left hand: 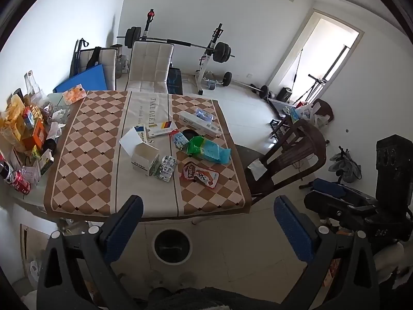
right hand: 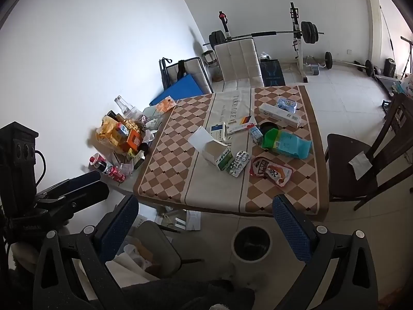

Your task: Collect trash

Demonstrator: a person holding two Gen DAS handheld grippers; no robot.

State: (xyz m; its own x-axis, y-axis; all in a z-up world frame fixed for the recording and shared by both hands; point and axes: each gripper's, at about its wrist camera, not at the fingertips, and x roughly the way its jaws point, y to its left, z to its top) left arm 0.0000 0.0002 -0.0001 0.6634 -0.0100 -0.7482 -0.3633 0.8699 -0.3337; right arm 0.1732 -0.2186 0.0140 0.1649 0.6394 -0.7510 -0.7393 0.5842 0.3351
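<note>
Both the left gripper [left hand: 209, 222] and right gripper [right hand: 206, 222] gape wide, empty, above the round bin [left hand: 172, 245] off the table's [left hand: 85, 139] near edge; wrappers and cartons crowd its right side.

A home room: barbell rack [left hand: 214, 49], dining chair [left hand: 151, 64], cloth-covered table [left hand: 85, 139].
</note>
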